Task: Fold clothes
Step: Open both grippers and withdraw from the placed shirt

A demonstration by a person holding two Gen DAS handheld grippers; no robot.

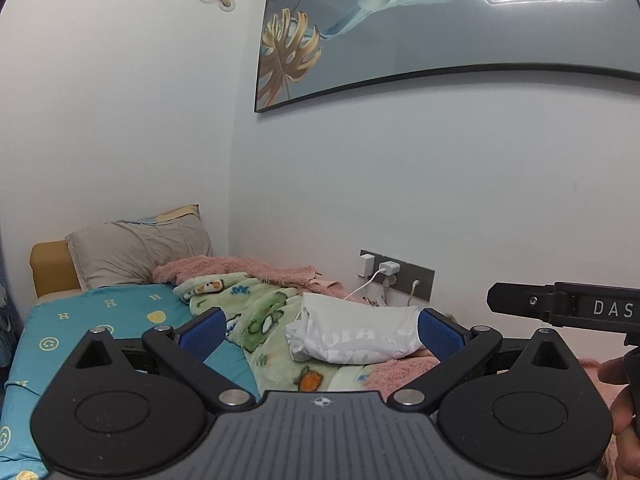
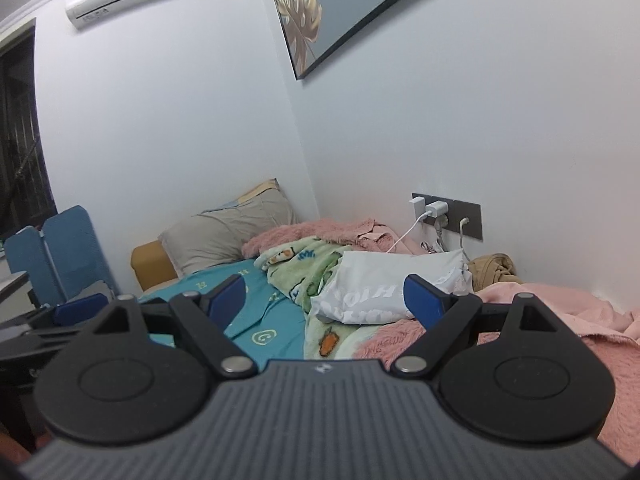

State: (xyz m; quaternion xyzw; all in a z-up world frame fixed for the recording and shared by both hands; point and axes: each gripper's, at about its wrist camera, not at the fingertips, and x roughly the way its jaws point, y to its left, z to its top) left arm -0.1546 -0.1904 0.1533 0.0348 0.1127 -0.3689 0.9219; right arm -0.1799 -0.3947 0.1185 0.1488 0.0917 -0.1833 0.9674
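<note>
I'm holding both tools up off the bed, nothing in either. Left gripper is sitting with blue pads spread wide, empty. Right gripper is the same: fingers wide apart, gripping nothing.

Beyond the fingertips, the white garment with grey lettering is lying in a compact bundle on the green cartoon blanket, near the wall. I'm reading it as already folded or bunched, can't tell which. A pink fleece blanket is running along the wall side, the teal sheet and grey pillow are sitting further out.

Progress call: either one piece is done or nothing's started. Neither gripper is touching cloth.

View differences: the left wrist is catching the right tool's body at the frame edge, plus the full wall picture. The right wrist is showing a tan garment crumpled by the wall socket, likely next to fold, and a blue chair; neither is visible from the left.
</note>
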